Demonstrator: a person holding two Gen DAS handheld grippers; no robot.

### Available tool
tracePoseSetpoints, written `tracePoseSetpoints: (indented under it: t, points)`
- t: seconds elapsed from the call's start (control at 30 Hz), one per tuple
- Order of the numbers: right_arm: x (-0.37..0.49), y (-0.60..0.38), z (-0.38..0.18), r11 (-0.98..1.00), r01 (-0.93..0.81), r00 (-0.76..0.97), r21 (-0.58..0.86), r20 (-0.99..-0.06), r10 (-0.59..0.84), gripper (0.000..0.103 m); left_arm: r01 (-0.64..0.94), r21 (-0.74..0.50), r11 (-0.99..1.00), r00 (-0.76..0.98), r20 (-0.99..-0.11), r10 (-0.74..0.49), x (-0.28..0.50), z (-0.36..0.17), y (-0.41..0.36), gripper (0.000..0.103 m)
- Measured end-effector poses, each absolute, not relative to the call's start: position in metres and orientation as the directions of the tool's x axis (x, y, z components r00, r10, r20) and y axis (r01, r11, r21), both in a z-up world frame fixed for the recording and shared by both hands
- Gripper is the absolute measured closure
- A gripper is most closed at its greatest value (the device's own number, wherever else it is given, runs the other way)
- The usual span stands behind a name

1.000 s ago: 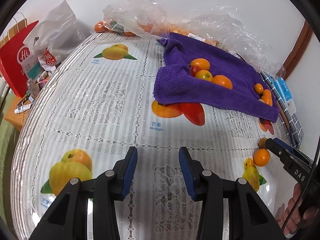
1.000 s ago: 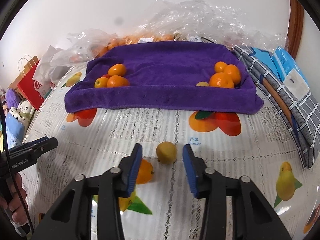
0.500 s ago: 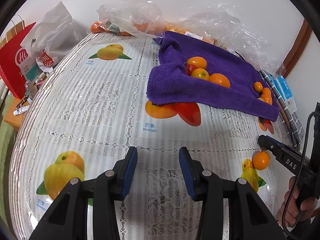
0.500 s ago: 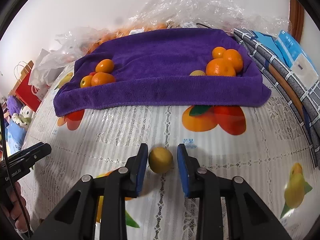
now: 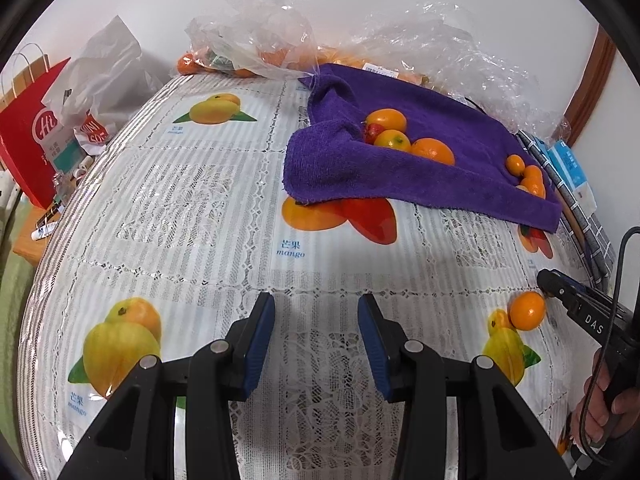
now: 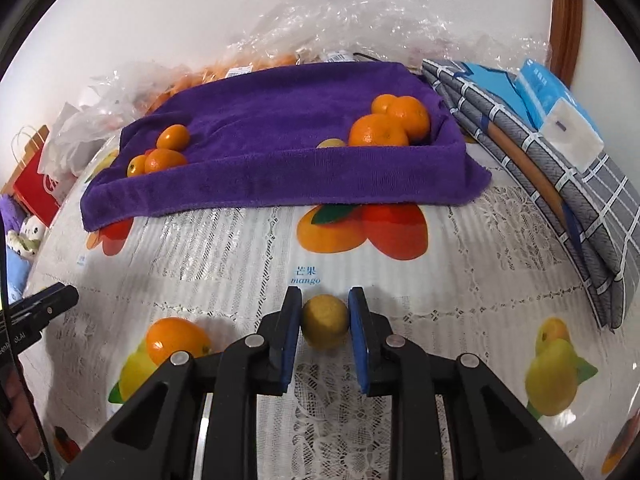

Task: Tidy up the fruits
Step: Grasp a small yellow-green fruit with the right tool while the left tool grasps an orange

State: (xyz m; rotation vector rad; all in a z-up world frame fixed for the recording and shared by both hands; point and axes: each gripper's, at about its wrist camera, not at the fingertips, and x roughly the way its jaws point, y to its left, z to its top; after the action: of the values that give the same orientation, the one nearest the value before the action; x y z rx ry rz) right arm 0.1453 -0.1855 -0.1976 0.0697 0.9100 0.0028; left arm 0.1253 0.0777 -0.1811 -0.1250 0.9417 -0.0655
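Right wrist view: right gripper (image 6: 325,320) clamps small round yellow-green fruit (image 6: 324,321); smooth skin could squirt out on lift. Left gripper (image 5: 316,344) parted, empty.

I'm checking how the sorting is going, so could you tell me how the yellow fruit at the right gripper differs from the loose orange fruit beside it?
The yellow fruit is dull yellow-green; the orange fruit is bright, glossy orange. The yellow fruit is pinched between the pads of the right gripper, while the orange fruit lies free, untouched. The yellow fruit looks rounder, the orange fruit more oval. Both are small and sit on the tablecloth, short of the purple towel.
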Motion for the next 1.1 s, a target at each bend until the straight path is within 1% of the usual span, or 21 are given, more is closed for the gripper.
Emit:
tracePoseSetpoints:
  t: [0.13, 0.3, 0.43, 0.5, 0.8, 1.0, 1.1]
  points:
    - [0.142, -0.179, -0.199, 1.0, 0.026, 0.63, 0.016, -0.777, -0.004, 0.079, -0.005, -0.13, 0.991, 0.594, -0.798, -0.102, 0.123, -0.182, 0.078, 0.061]
    - [0.141, -0.186, -0.196, 0.997, 0.037, 0.624, 0.065, -0.781, 0.028, 0.079, -0.006, -0.148, 0.989, 0.586, -0.802, -0.116, 0.121, -0.18, 0.079, 0.061]
    - [0.133, -0.193, -0.183, 0.997, 0.05, 0.652, 0.057, -0.758, 0.01, 0.079, 0.009, -0.193, 0.981, 0.571, -0.804, -0.164, 0.118, -0.178, 0.076, 0.061]
    - [0.128, -0.197, -0.176, 0.996, 0.057, 0.663, 0.063, -0.748, 0.009, 0.079, 0.02, -0.193, 0.981, 0.574, -0.801, -0.17, 0.116, -0.175, 0.07, 0.061]
    - [0.106, -0.215, -0.157, 0.996, 0.078, 0.689, 0.052, -0.725, -0.016, 0.079, 0.112, -0.209, 0.972, 0.571, -0.787, -0.235, 0.111, -0.164, 0.03, 0.061]
    - [0.09, -0.233, -0.156, 0.993, 0.104, 0.687, 0.05, -0.725, -0.035, 0.079, 0.205, -0.238, 0.949, 0.552, -0.773, -0.313, 0.107, -0.16, -0.01, 0.061]
    - [0.082, -0.239, -0.156, 0.993, 0.114, 0.685, 0.03, -0.727, -0.057, 0.079, 0.236, -0.232, 0.944, 0.548, -0.77, -0.327, 0.108, -0.159, -0.029, 0.061]
